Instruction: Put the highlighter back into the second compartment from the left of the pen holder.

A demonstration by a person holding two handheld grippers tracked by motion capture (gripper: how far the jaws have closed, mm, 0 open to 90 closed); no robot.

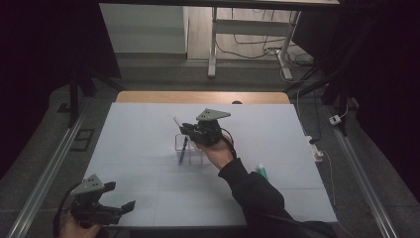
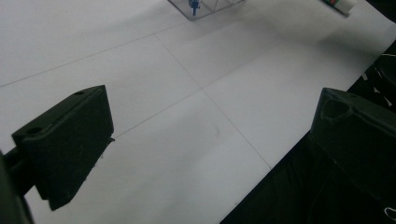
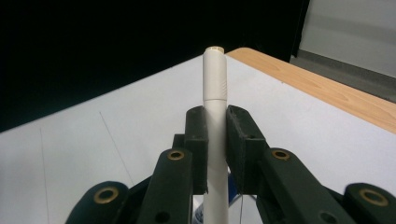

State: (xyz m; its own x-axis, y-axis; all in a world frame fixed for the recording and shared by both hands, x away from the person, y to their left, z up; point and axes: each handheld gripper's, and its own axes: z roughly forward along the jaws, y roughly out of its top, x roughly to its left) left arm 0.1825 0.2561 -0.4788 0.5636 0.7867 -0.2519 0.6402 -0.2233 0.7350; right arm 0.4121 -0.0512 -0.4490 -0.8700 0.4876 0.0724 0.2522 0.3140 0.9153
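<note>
Near the centre of the high view, the right gripper (image 1: 184,128) has its jaws clamped on a white pen (image 3: 215,116), which stands upright between them just above a clear plastic holder (image 1: 190,148) on the white table (image 1: 148,188). A blue pen (image 1: 183,151) leans inside that holder. At the lower left, the left gripper (image 1: 119,196) hovers with jaws wide apart, gripping nothing.

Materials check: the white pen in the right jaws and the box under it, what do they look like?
White pen: likely matte plastic, smooth even barrel with a cap seam and fine ridges. Clear box: probably acrylic or similar hard plastic, see-through walls with bright edges and a blue pen visible through them.
</note>
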